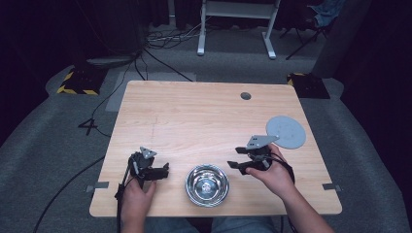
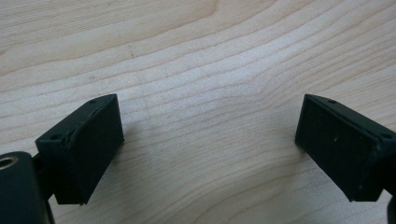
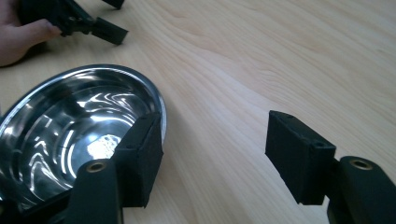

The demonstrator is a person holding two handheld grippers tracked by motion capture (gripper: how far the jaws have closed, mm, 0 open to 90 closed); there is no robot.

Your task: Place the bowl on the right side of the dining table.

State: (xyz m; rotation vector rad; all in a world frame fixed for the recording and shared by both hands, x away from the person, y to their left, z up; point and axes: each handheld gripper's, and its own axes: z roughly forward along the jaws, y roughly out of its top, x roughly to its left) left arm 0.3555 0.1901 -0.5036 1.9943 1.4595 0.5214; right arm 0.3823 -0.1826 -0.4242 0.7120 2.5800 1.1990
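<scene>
The shiny round steel bowl (image 1: 207,185) sits between both wide-open tongs, nearer the right tongs (image 1: 239,158) than the left tongs (image 1: 166,171).

We find no readable text, label, brand or number anywhere in these frames. The closest thing to a sign is the yellow-and-black hazard striping (image 1: 77,90) on a floor base at the upper left of the high view, and it carries no words.
</scene>
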